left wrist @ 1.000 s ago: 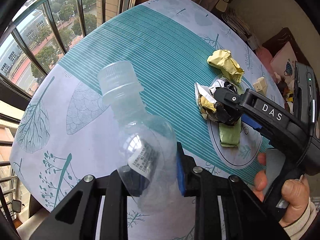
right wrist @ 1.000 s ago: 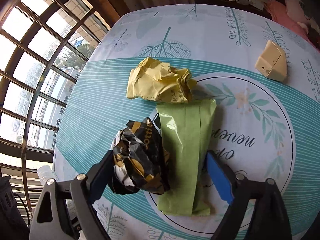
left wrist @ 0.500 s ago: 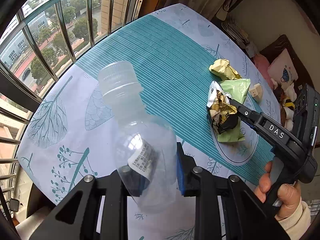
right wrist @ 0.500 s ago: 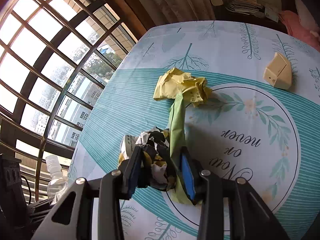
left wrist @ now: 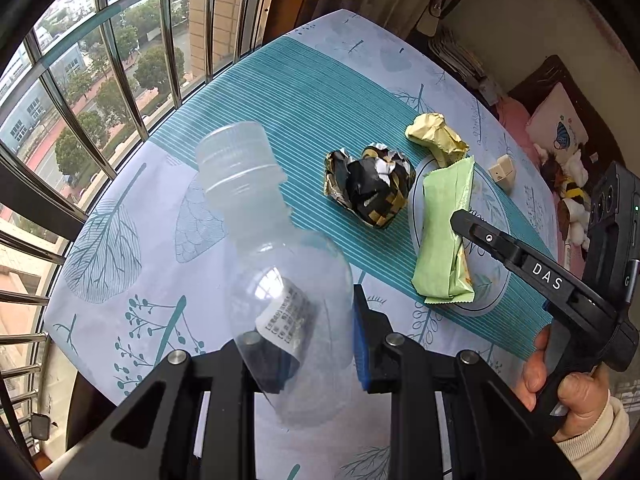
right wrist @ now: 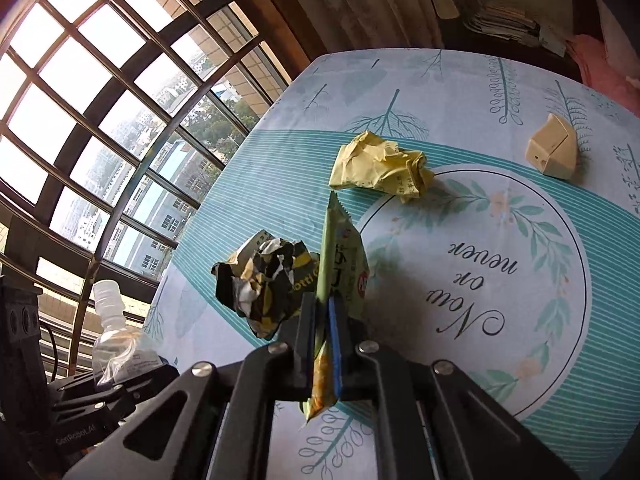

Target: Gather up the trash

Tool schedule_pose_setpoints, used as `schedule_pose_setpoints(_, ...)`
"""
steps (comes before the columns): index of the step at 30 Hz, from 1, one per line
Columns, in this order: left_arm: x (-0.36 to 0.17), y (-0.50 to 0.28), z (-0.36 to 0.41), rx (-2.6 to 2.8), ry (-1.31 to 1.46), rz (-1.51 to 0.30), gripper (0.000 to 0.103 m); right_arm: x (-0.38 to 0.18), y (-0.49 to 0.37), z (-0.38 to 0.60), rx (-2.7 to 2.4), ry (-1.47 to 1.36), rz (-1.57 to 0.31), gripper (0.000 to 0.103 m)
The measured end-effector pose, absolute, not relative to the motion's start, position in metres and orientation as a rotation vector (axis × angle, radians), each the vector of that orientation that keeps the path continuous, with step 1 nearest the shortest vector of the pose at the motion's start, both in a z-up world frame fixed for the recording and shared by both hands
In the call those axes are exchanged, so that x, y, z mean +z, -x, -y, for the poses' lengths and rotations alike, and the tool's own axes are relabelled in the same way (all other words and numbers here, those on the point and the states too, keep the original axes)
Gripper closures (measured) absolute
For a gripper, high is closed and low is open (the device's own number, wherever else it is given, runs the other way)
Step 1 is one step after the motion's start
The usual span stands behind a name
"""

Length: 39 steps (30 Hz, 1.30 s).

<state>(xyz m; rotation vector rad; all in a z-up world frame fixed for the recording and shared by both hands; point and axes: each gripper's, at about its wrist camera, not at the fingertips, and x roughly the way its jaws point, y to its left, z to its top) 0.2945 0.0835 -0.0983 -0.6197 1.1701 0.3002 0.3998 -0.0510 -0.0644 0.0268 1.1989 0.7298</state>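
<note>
the tablecloth (left wrist: 256, 92) is pale grey-blue with teal leaf prints and a teal band of thin white stripes. on it, the crumpled wrapper (left wrist: 370, 186) is black, gold and white; beside that the flat packet (left wrist: 442, 236) is light green, the crumpled paper (left wrist: 436, 138) yellow, the small block (left wrist: 502, 170) cream. the bottle (left wrist: 280, 280) is clear.

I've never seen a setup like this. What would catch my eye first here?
Probably the clear plastic bottle, held up close between the jaws of the left gripper. Next, the right gripper, whose jaws have just closed on a green snack wrapper above the leaf-patterned tablecloth. Beside it lie a crumpled black-and-gold wrapper and a yellow paper wad.
</note>
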Motion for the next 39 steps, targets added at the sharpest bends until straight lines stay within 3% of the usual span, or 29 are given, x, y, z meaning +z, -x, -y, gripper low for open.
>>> schedule_pose_setpoints(17, -0.085, -0.267, -0.100, 0.314, 0.623, -1.140, 0.080, -0.056, -0.388, 0.038, 0.682, 0.006, -1.238, 0.094)
schedule_pose_setpoints(20, -0.084, -0.263, -0.102, 0.318, 0.614, -1.139, 0.080, -0.052, -0.386, 0.036, 0.687, -0.014, -1.238, 0.072)
schedule_pose_setpoints(22, -0.084, -0.260, -0.104, 0.323, 0.609, -1.139, 0.080, -0.049, -0.383, 0.030, 0.710, -0.009, -1.221, 0.044)
schedule_pose_setpoints(23, -0.084, -0.259, -0.105, 0.326, 0.608, -1.139, 0.080, -0.048, -0.381, 0.026, 0.725, -0.005, -1.213, 0.043)
schedule_pose_setpoints(38, -0.089, -0.253, -0.123, 0.379, 0.592, -1.172, 0.080, -0.100, -0.372, -0.026, 0.724, 0.305, -1.205, 0.043)
schedule_pose_setpoints(39, -0.089, -0.253, -0.122, 0.380, 0.582, -1.172, 0.080, -0.099, -0.373, -0.024, 0.727, 0.299, -1.198, 0.047)
